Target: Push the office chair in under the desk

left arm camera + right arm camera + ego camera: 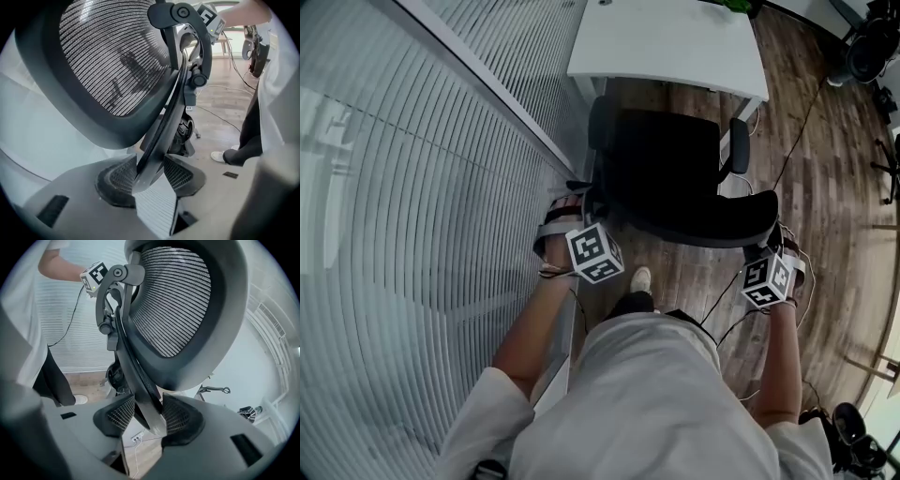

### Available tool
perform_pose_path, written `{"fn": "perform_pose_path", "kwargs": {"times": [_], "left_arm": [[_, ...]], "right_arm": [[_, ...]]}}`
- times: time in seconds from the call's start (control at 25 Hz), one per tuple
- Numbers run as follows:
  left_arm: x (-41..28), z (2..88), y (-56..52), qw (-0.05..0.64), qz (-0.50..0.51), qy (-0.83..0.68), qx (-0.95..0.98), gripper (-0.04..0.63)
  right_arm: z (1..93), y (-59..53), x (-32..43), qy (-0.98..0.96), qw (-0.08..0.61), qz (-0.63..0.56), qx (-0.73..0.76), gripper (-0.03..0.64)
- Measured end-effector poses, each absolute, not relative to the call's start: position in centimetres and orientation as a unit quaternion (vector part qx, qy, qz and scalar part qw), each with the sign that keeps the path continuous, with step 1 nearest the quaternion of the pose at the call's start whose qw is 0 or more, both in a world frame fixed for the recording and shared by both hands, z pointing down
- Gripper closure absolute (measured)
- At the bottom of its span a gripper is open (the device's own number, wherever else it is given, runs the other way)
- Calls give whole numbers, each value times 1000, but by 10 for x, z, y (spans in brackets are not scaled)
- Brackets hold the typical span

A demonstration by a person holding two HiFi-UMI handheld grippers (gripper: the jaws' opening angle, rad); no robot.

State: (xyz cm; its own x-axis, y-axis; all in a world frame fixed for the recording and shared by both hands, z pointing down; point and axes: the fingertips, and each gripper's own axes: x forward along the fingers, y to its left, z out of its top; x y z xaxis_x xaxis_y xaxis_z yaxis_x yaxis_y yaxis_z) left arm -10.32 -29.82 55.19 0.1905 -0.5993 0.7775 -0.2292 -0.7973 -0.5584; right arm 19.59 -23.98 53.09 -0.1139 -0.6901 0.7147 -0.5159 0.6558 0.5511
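A black mesh office chair stands in front of the white desk, its seat partly under the desk edge and its backrest toward me. My left gripper holds the backrest's left edge. My right gripper holds its right edge. In the left gripper view the backrest frame runs between both pads of the left gripper, which is shut on it. In the right gripper view the frame sits likewise in the right gripper, under the mesh.
A slatted blind wall runs close along the left. Cables lie on the wood floor to the right of the chair. Another chair base stands at the top right. My shoe is just behind the chair.
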Motion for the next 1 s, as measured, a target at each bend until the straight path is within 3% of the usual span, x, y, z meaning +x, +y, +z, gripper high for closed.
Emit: {"fn": "perform_pose_path", "kwargs": {"times": [1.0], "left_arm": [[-80,554,-407,166,-572,278,-754,407]], "right_arm": [[534,-352,219,-744,518,-97,411,413]]}}
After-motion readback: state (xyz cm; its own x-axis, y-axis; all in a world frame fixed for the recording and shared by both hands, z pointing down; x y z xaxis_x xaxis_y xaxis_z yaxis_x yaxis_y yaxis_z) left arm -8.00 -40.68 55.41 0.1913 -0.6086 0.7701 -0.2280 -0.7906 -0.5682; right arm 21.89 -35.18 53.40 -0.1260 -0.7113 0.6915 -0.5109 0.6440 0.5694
